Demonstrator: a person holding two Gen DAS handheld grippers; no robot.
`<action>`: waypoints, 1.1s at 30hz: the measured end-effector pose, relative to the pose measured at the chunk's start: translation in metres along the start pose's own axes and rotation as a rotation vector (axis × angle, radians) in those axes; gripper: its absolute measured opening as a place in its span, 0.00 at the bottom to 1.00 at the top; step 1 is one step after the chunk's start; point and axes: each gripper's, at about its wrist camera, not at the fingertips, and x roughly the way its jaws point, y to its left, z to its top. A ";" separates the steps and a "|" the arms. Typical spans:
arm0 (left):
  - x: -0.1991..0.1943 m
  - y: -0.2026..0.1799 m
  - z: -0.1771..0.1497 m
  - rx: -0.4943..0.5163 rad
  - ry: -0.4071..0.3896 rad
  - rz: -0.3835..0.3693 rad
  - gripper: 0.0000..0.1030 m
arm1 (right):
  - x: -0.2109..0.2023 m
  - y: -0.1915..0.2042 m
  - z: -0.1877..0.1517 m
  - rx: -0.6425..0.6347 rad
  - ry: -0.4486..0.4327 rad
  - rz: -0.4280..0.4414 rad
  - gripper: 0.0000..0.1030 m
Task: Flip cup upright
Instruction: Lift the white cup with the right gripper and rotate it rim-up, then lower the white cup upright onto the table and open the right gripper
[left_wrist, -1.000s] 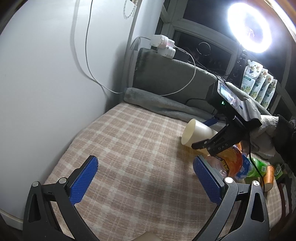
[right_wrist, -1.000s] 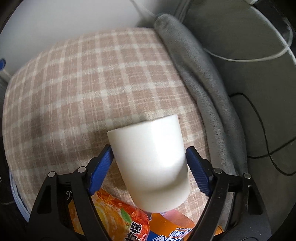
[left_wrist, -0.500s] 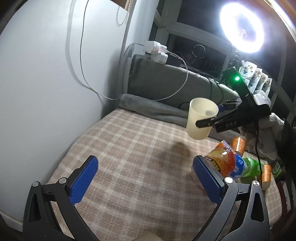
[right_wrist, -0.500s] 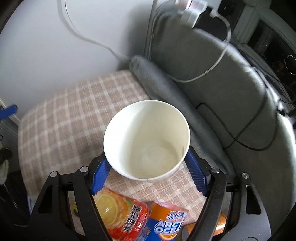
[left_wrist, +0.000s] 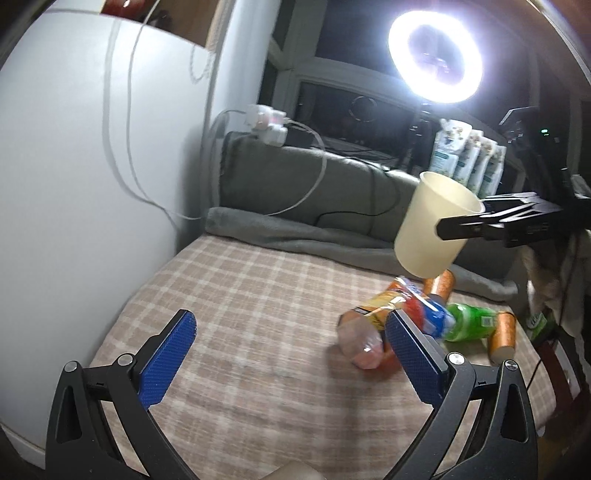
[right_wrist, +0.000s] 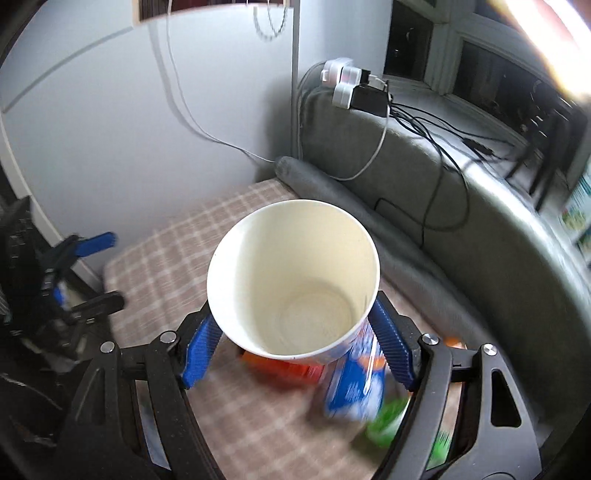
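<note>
1. Checked beige cloth (left_wrist: 240, 295) over a padded surface, pale wall to one side, grey cushion (left_wrist: 295, 177) at the back.
2. Nearest in the left wrist view: left gripper (left_wrist: 291, 354) spread wide, blue pads (left_wrist: 168, 356) apart with nothing between them, low over the cloth.
3. Just past its right pad: heap of snack bags (left_wrist: 373, 328), blurred, with a green bottle (left_wrist: 469, 321) and orange cans (left_wrist: 502, 332) lying beside.
4. Above that heap, clear of the cloth: cream cup (left_wrist: 432, 229), mouth up, long axis near vertical, top leaning slightly toward the right gripper (right_wrist: 295, 347).
5. Right gripper clamped on the cup (right_wrist: 295, 280) near the rim, one blue pad (right_wrist: 201, 350) pressed on each side; bare bottom visible inside.
6. Farthest: ring lamp (left_wrist: 436, 61) glaring before a dark window, row of pouches (left_wrist: 469, 155) beneath it.
</note>
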 end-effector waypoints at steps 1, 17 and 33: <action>-0.003 -0.005 -0.002 0.014 -0.001 -0.010 0.99 | -0.008 0.002 -0.008 0.020 -0.005 0.009 0.76; -0.012 -0.042 -0.024 0.057 0.064 -0.136 0.99 | -0.037 0.002 -0.154 0.440 0.127 0.254 0.77; -0.002 -0.053 -0.024 0.083 0.105 -0.167 0.96 | 0.037 -0.029 -0.188 0.639 0.272 0.411 0.77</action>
